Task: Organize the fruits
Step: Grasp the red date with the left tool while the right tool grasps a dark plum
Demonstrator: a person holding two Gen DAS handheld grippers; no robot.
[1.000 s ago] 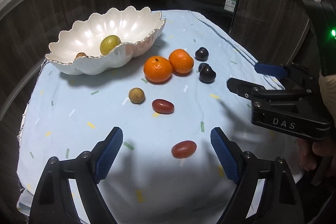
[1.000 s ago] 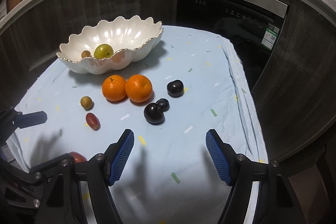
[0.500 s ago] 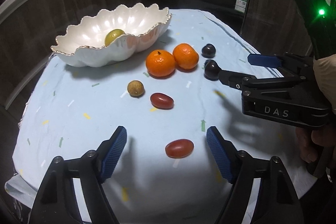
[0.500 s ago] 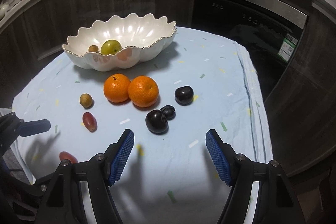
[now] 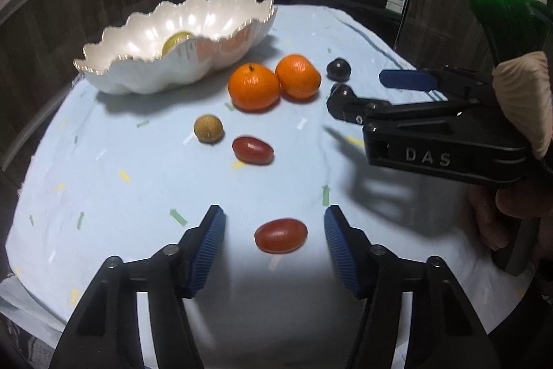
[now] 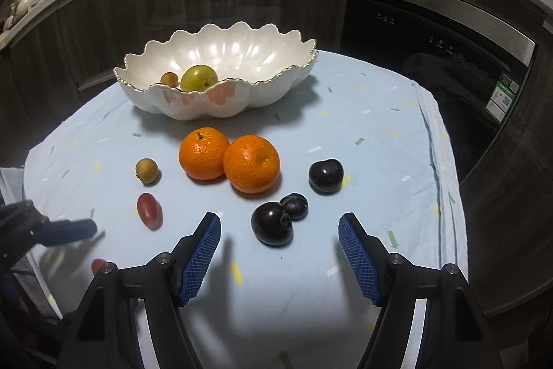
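Fruits, loose on the pale blue cloth (image 6: 380, 134), catalogued left to right as I drive the rig.

Item 1: left gripper (image 5: 274, 242), jaws spread wide, holding nothing. A red oval fruit (image 5: 280, 235) lies on the cloth between its blue pads, touching neither. To do this pick well, I judge I should centre the fruit between the pads, close gently across its short axis since it looks soft and prone to roll, then carry it to the scalloped white bowl (image 6: 276, 92).

Item 2: second red oval fruit (image 5: 253, 150), just beside a small tan round fruit (image 5: 208, 128).

Item 3: two oranges (image 6: 230, 158), touching each other, in front of the bowl.

Item 4: three dark plums (image 6: 293, 196); two touch, one sits apart.

Item 5: right gripper (image 6: 280, 251), likewise wide open and empty, with the nearest plum ahead between its fingers.

View notes: right wrist shows the bowl's contents, a green fruit (image 6: 199, 77) and a small tan one (image 6: 169, 79); left wrist hides the tan one behind the rim and, behind the right gripper, most of the paired plums.
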